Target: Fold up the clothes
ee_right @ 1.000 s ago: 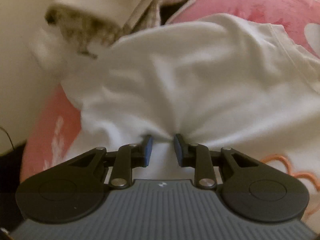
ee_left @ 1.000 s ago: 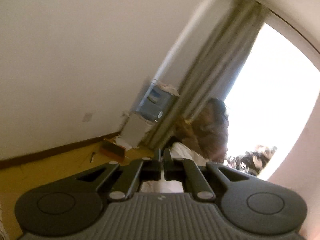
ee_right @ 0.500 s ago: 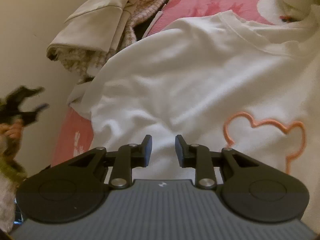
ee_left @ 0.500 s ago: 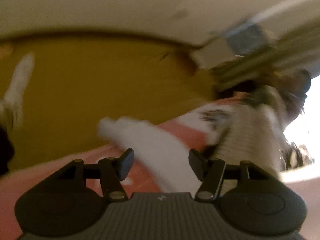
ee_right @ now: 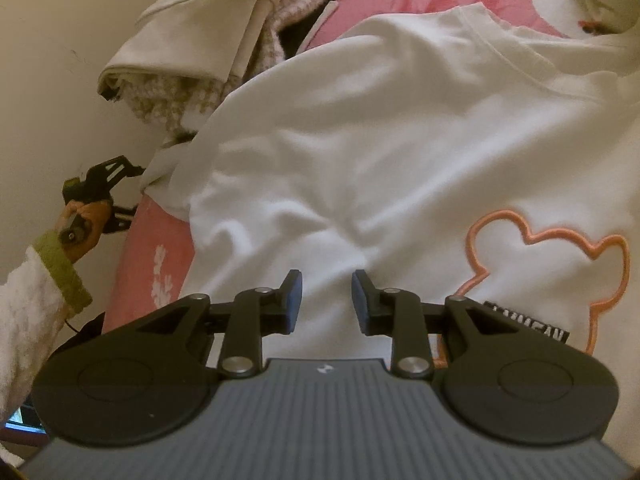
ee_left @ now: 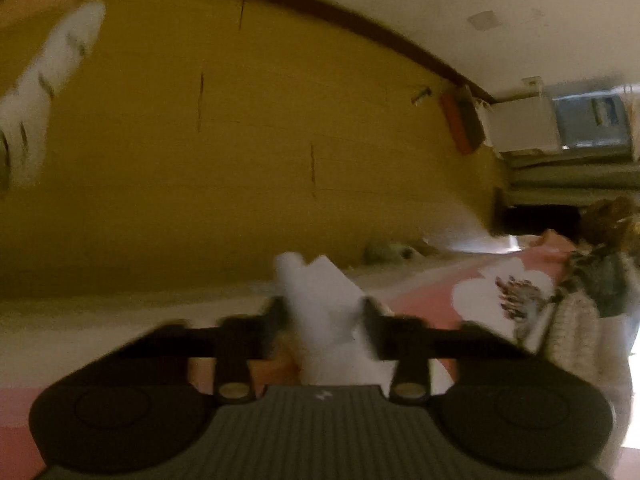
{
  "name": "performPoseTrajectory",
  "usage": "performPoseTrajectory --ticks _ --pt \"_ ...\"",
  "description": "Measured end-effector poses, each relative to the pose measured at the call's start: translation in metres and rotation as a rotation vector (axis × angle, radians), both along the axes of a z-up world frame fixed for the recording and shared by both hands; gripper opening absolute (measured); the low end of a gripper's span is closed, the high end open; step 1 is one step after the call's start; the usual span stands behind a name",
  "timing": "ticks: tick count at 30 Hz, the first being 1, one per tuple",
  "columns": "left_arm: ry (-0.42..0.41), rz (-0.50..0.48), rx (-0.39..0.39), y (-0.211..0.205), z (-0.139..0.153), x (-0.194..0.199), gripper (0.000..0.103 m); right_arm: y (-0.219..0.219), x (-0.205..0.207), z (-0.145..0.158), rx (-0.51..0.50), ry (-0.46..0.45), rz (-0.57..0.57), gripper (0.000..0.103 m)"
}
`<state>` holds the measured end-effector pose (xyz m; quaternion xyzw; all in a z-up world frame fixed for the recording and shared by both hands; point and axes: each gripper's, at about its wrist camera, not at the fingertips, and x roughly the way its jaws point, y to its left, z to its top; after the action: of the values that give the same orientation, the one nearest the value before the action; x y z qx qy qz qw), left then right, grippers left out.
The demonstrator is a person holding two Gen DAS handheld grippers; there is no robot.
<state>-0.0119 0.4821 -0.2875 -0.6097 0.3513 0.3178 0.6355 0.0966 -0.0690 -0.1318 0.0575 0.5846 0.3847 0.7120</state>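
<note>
A white sweatshirt with an orange bear outline lies spread on the pink flowered bedcover. My right gripper sits low on its front. Its jaws stand a little apart with fabric filling the gap, and wrinkles run in toward them. My left gripper is blurred, and its jaws are closing on a white sleeve that touches both fingers. In the right wrist view the left gripper is at the bed's left edge by the sleeve end, held by a hand in a green cuff.
A heap of beige and knitted clothes lies at the bed's far left against the wall. In the left wrist view, yellow wooden floor stretches beyond the bed edge. More clothes are piled on the right, and a cabinet stands far right.
The left gripper swung down from the wall and curtain to the bed edge, opened, then narrowed around the white sleeve. In the right view the sweatshirt now lies spread flatter, and the left gripper has appeared.
</note>
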Motion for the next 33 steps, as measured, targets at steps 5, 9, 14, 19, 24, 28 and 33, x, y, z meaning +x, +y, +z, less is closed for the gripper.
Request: performPoseTrajectory --ticks 5,9,14,19,24,28,33 --pt "-0.044 -0.015 0.192 -0.018 0.057 -0.012 0.010 -0.004 0.002 0.000 0.017 -0.001 -0.014 0.026" --pt "-0.260 0.010 0.284 -0.054 0.123 -0.055 0.009 -0.004 0.004 -0.001 0.032 0.008 -0.035 0.026" --pt "-0.572 -0.100 0.426 -0.139 0.216 -0.101 0.009 -0.003 0.003 0.006 0.034 -0.004 -0.042 0.026" --pt "-0.914 -0.340 0.544 -0.241 0.297 -0.104 0.009 -0.008 -0.006 0.021 0.056 -0.042 -0.058 0.026" --pt "-1.048 -0.722 0.559 -0.350 0.324 -0.091 0.010 -0.036 -0.019 0.044 0.121 -0.102 -0.102 0.026" --pt "-0.901 -1.027 0.469 -0.414 0.276 -0.083 0.012 -0.082 -0.029 0.059 0.166 -0.150 -0.174 0.027" --pt "-0.497 -1.376 0.396 -0.450 0.173 -0.089 0.025 -0.139 -0.043 0.046 0.131 -0.141 -0.245 0.029"
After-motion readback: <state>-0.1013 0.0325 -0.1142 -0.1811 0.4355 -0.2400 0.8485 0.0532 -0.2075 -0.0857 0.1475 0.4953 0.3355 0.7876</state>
